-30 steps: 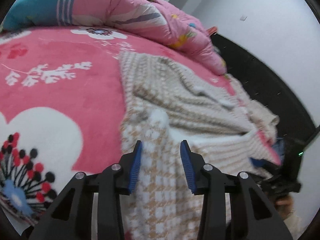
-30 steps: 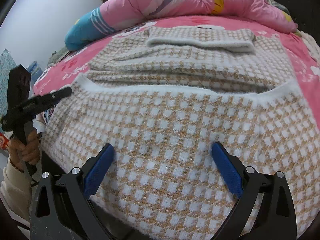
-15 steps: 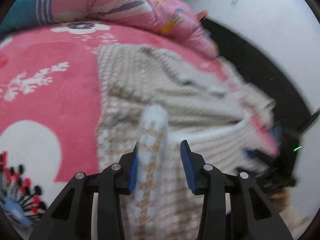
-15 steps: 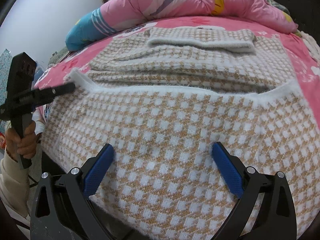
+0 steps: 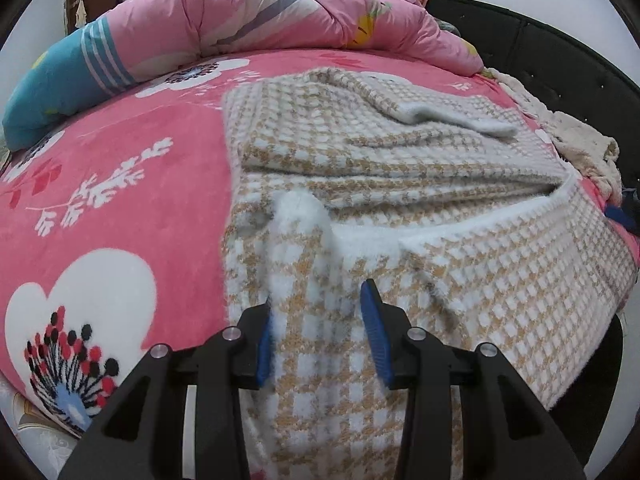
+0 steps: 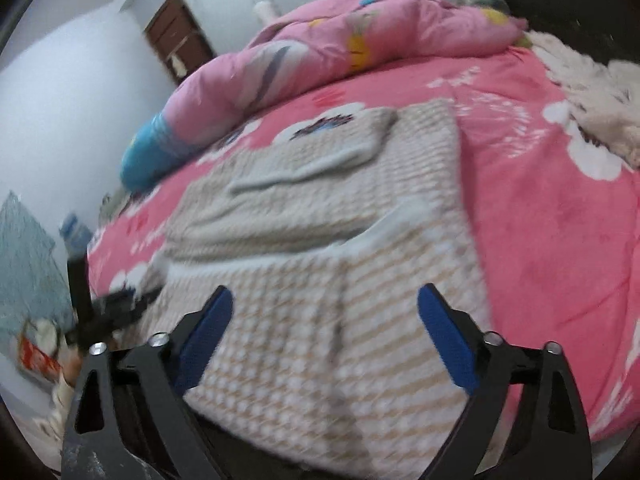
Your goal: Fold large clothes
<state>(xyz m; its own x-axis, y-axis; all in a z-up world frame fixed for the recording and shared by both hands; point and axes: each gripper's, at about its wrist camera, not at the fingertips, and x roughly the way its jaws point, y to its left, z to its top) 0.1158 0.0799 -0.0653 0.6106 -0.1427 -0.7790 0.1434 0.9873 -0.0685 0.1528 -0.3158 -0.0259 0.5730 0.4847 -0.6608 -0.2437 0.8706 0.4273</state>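
A beige-and-white houndstooth sweater (image 5: 400,152) lies partly folded on the pink flowered bed sheet (image 5: 120,200). My left gripper (image 5: 318,300) is shut on a raised fold of its lower part, and the white hem (image 5: 298,208) stands up just past the pads. The right wrist view is blurred. There my right gripper (image 6: 325,292) hovers wide over the sweater (image 6: 320,208) near the bed's front edge, its jaws closing with no cloth pinched between them. The left gripper (image 6: 116,304) shows at the sweater's left corner.
A rolled pink quilt (image 5: 280,12) with a blue end lies across the back of the bed. A cream fluffy garment (image 5: 576,140) is heaped at the far right by the black headboard (image 5: 560,52). Bare pink sheet (image 6: 540,220) stretches right of the sweater.
My left gripper has gathered a fold of the hem and carried it along while rolling. The right gripper has swung and rolled, blurring its view, and its jaws stand a little narrower.
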